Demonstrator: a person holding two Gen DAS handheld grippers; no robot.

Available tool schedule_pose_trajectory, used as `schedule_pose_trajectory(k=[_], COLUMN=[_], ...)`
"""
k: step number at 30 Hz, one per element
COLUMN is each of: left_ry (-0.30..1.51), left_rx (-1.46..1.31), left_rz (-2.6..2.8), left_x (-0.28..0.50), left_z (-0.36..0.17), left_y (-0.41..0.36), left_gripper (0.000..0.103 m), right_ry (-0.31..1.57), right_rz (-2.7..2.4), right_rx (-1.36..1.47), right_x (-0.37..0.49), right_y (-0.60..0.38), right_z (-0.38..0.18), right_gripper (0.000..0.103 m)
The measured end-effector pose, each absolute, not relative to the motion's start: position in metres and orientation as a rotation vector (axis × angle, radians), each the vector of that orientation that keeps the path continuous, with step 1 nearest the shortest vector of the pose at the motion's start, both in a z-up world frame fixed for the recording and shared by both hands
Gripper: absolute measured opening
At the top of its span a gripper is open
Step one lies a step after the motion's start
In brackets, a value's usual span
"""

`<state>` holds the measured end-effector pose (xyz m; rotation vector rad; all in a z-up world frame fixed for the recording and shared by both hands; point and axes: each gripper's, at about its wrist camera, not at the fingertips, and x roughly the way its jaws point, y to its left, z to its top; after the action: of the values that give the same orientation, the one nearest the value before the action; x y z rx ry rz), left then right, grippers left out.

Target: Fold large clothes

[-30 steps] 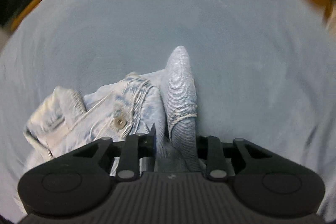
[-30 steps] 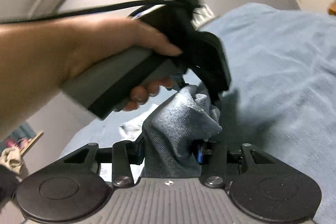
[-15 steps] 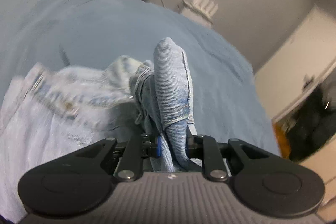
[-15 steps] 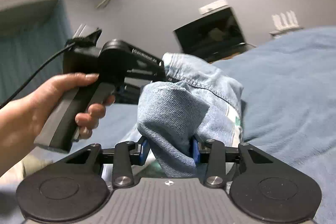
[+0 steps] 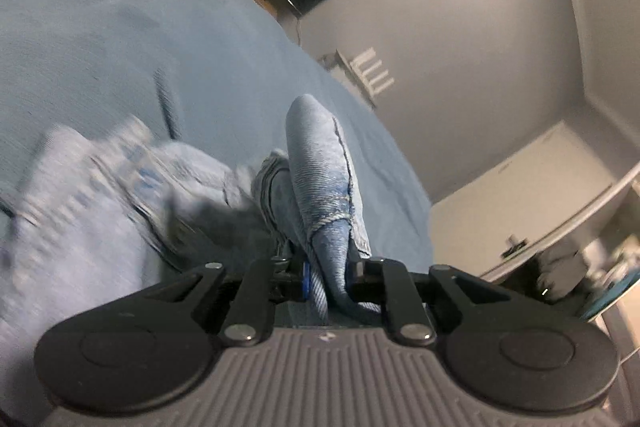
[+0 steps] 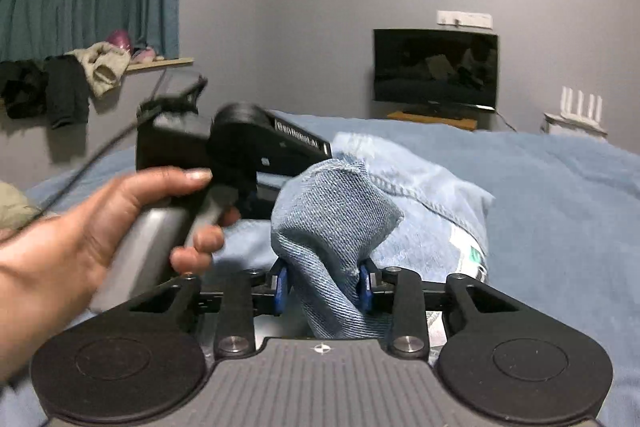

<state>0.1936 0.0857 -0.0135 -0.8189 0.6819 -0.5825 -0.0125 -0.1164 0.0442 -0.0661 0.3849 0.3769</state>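
Light blue jeans (image 5: 320, 167) hang between both grippers above a bed with a blue cover (image 5: 100, 27). My left gripper (image 5: 326, 279) is shut on a narrow bunch of denim that sticks up past the fingers; the rest of the jeans trails blurred to the left. In the right wrist view my right gripper (image 6: 324, 285) holds a thicker wad of the jeans (image 6: 336, 211) between its blue pads, its jaws closing on it. The left gripper's black body (image 6: 240, 147) and the hand on its grey handle (image 6: 120, 219) show just left of that wad.
The blue cover (image 6: 560, 207) spreads to the right. A dark TV (image 6: 436, 67) hangs on the grey wall, with a white router (image 6: 576, 115) beside it. Clothes (image 6: 68, 79) lie heaped on a shelf under teal curtains at left.
Both views rolled from looking down at the bed to looking level across the room. The jeans came up off the cover, and the left gripper swung across in front of the right.
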Motion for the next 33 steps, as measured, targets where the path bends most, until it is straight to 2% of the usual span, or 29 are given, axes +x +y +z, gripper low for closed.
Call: schedule_pose_trajectory(k=[5, 10, 16, 18, 20, 21, 23, 25, 27, 29, 31, 33], left_ry=[0.678, 0.795, 0.800, 0.815, 0.767, 0.735, 0.683, 0.645, 0.642, 0.660, 0.689, 0.740], left_rx=[-0.858, -0.878, -0.727, -0.698, -0.638, -0.608, -0.610, -0.700, -0.711, -0.610, -0.491, -0.419], left_rz=[-0.538, -0.494, -0.453, -0.405, -0.346, -0.312, -0.300, -0.386, -0.454, -0.465, -0.454, -0.435], left_x=[0.204, 0.217, 0.222, 0.219, 0.207, 0.197, 0.189, 0.184, 0.184, 0.184, 0.183, 0.188], left_z=[-0.029, -0.073, -0.063, -0.060, -0.046, -0.040, -0.031, -0.028, -0.024, -0.020, -0.020, -0.025], left_y=[0.147, 0.173, 0.176, 0.180, 0.185, 0.188, 0.194, 0.197, 0.189, 0.174, 0.157, 0.145], left_gripper=[0.010, 0.012, 0.017, 0.024, 0.035, 0.036, 0.036, 0.036, 0.036, 0.036, 0.036, 0.036], right_ry=[0.420, 0.493, 0.490, 0.508, 0.532, 0.547, 0.567, 0.545, 0.523, 0.519, 0.515, 0.507], right_rz=[0.418, 0.419, 0.407, 0.411, 0.419, 0.418, 0.421, 0.471, 0.522, 0.567, 0.613, 0.638], right_rx=[-0.148, -0.292, -0.429, -0.462, -0.519, -0.546, -0.616, -0.626, -0.594, -0.559, -0.518, -0.498], right_x=[-0.009, -0.017, -0.037, -0.038, -0.043, -0.049, -0.057, -0.068, -0.074, -0.076, -0.078, -0.084], right_y=[-0.040, 0.023, 0.053, 0.058, 0.063, 0.060, 0.062, 0.066, 0.067, 0.065, 0.061, 0.056], right_z=[0.065, 0.039, 0.019, 0.017, 0.016, 0.014, 0.008, 0.003, 0.000, 0.001, 0.006, 0.011], right_gripper=[0.035, 0.035, 0.035, 0.036, 0.036, 0.037, 0.044, 0.066, 0.071, 0.074, 0.082, 0.083])
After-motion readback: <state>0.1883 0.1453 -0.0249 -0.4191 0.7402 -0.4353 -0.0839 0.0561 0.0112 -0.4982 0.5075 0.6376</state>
